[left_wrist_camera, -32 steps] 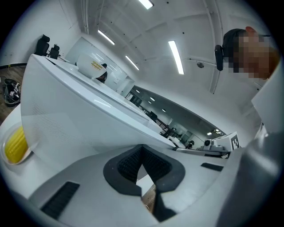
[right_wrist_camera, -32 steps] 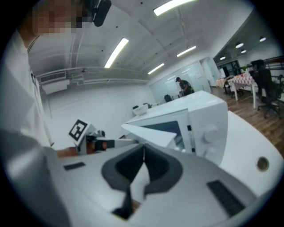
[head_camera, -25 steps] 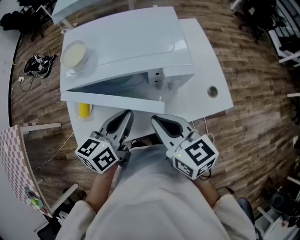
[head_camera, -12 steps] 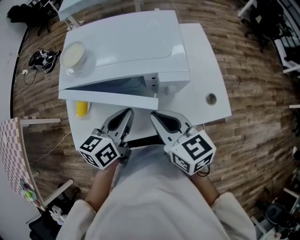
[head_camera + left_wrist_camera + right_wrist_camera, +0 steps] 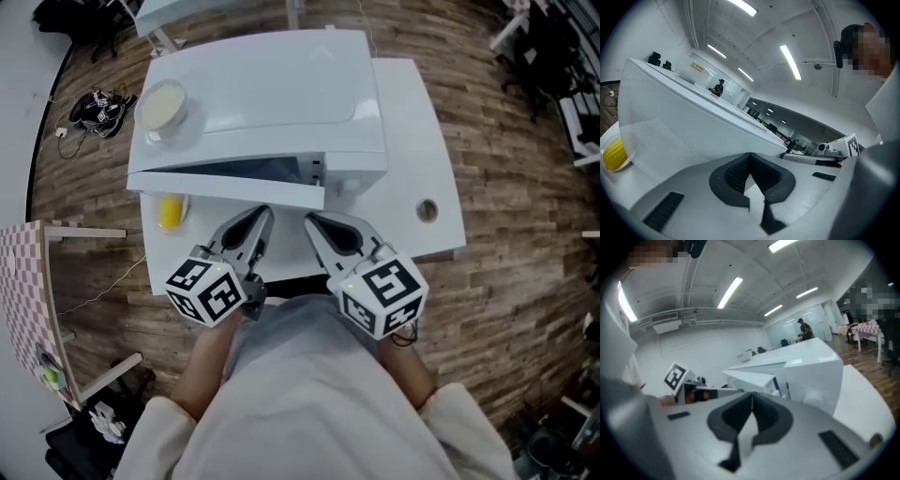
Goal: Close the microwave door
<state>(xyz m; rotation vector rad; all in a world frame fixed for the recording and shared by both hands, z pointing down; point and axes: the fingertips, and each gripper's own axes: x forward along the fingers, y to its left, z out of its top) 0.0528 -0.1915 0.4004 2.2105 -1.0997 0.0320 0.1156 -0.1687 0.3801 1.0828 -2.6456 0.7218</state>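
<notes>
1. The microwave (image 5: 272,84) stands on a white table (image 5: 412,122), with its front facing the person.
2. The microwave door (image 5: 225,185) is ajar. Its left end sits against the body, and its right end stands a little out toward the near side.
3. The left gripper (image 5: 262,215) has its jaws closed together with nothing between them. Its tips are just near of the door's lower edge, but it is hard to tell whether they touch it.
4. The right gripper (image 5: 312,222) is likewise closed and empty, just right of the left one and below the door's free corner.
5. A pale bowl (image 5: 161,103) rests on the microwave's top, at far left.
6. A yellow object (image 5: 170,212) lies on the table, left of the grippers.
</notes>
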